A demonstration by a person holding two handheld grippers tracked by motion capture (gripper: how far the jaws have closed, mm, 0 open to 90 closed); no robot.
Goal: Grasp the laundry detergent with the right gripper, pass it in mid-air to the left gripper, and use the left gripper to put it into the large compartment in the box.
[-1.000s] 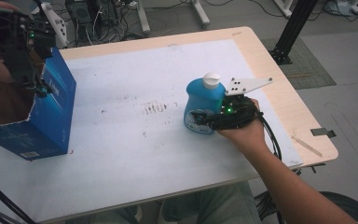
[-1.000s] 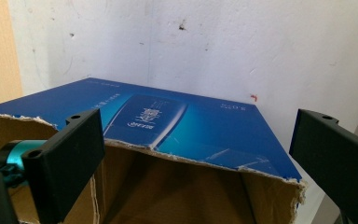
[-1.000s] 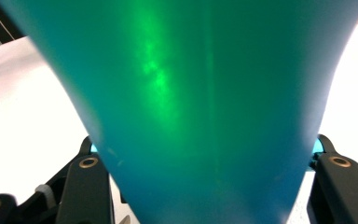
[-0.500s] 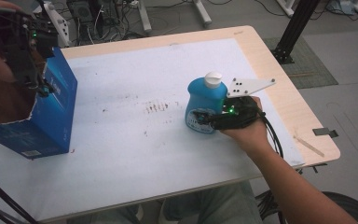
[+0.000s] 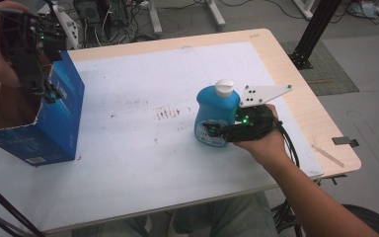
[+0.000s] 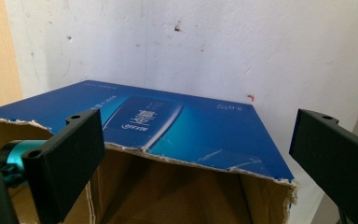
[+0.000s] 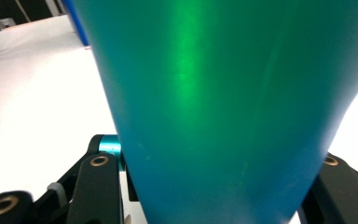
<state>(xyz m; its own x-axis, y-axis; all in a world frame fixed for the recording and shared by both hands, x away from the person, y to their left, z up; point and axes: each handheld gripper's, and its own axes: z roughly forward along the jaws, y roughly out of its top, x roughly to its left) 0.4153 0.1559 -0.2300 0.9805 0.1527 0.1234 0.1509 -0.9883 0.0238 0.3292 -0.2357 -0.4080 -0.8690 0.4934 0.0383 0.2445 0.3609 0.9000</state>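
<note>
A blue bottle [image 5: 216, 116] with a white cap [image 5: 223, 87] stands on the white table sheet [image 5: 143, 158], right of the middle. My right gripper [image 5: 214, 127] is shut on its lower body from the right side. In the right gripper view the bottle [image 7: 223, 93] sits squeezed between the two black fingers [image 7: 98, 186]. At the far left, a torn blue cardboard box [image 5: 54, 123] stands with its top open. My left gripper [image 5: 47, 91] hovers over the box's rim [image 6: 177, 121], open, with nothing between its fingers [image 6: 70, 158].
The wooden table edge [image 5: 306, 98] runs along the right and back. A black frame post [image 5: 321, 24] stands on the floor behind the right corner, and cables lie on the floor at the back. The person's legs are at the near edge.
The right hand and the bottle have shifted only very slightly. The left gripper stays above the box.
</note>
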